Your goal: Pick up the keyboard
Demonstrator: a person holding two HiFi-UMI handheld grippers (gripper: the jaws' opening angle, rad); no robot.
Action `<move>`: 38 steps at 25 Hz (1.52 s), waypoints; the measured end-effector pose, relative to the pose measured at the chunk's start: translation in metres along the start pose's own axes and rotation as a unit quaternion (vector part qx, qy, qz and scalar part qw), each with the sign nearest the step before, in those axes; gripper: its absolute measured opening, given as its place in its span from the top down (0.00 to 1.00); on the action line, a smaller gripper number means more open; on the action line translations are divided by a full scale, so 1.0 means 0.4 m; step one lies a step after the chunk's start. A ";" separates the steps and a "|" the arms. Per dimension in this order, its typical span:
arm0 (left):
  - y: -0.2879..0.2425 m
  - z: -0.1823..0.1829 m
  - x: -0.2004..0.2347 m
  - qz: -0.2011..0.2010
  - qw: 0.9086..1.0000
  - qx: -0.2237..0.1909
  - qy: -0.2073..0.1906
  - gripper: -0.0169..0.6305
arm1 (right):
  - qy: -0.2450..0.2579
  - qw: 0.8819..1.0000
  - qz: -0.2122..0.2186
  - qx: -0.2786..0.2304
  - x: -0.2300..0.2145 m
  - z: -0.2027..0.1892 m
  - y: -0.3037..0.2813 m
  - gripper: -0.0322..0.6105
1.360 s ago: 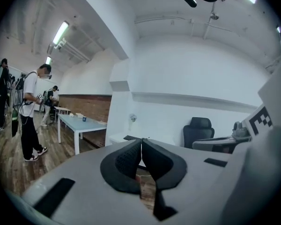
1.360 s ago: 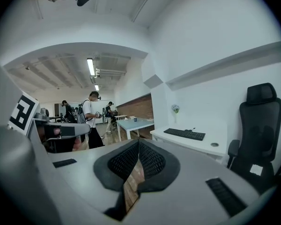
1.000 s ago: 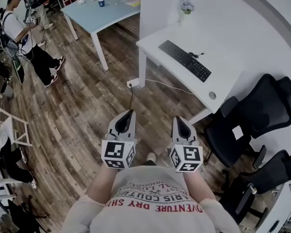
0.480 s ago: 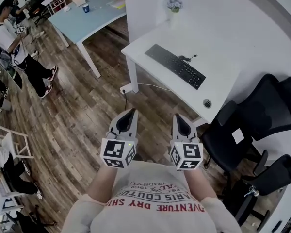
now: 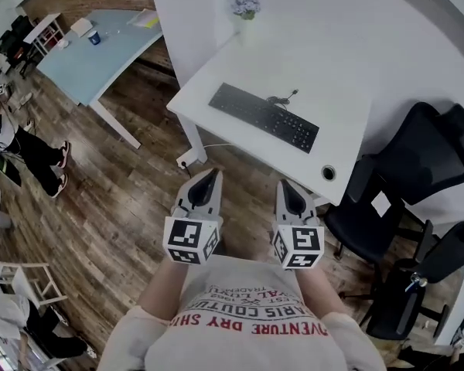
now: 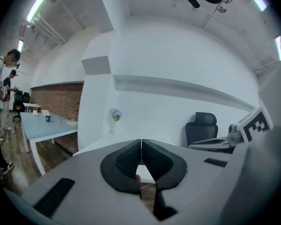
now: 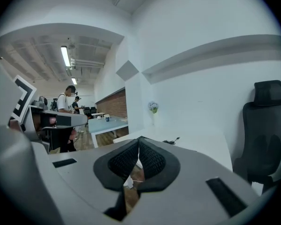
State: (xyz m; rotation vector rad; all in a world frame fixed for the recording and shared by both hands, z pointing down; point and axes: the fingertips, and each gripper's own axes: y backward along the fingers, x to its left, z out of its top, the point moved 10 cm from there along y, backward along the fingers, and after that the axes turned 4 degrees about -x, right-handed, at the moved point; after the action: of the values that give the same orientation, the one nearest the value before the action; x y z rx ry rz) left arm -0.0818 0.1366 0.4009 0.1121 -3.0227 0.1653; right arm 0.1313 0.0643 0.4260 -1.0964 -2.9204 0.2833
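Black keyboard [image 5: 264, 117], perhaps wired, on white desk [image 5: 336, 103]

My head camera looks steeply down past my chest at the white rectangular desk [image 5: 348, 91], well ahead. The cameras on my left gripper [image 6: 141, 141] and right gripper [image 7: 138, 140] sit low and face nearly level along their jaws. All three share that desk and the small pot of pale flowers [image 5: 245, 5] at its far edge.
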 end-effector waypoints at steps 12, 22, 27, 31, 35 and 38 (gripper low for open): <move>-0.275 0.050 0.321 -0.112 0.993 0.039 -0.013 0.93 | -0.035 0.989 -0.140 0.010 0.067 0.037 -0.286 0.91; -0.471 0.020 0.378 -0.138 0.987 0.078 -0.006 0.93 | -0.052 0.979 -0.194 0.027 -0.049 0.038 -0.406 0.91; -0.602 0.015 0.346 -0.142 0.986 0.087 -0.013 0.93 | -0.049 0.978 -0.202 0.037 -0.160 0.035 -0.460 0.91; -0.681 0.005 0.331 -0.134 0.986 0.100 -0.012 0.93 | -0.058 0.977 -0.198 0.046 -0.242 0.031 -0.498 0.91; -0.740 -0.014 0.318 -0.124 0.986 0.113 0.005 0.93 | -0.070 0.978 -0.188 0.062 -0.320 0.019 -0.517 0.91; -0.786 -0.036 0.315 -0.114 0.985 0.129 -0.001 0.93 | -0.086 0.974 -0.197 0.076 -0.373 -0.001 -0.529 0.91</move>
State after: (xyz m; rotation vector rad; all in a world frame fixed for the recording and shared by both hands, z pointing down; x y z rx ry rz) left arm -0.1801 -0.1821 0.4625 0.4787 -2.9444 0.5338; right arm 0.1061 -0.1893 0.4711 -0.4772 -3.1092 0.6035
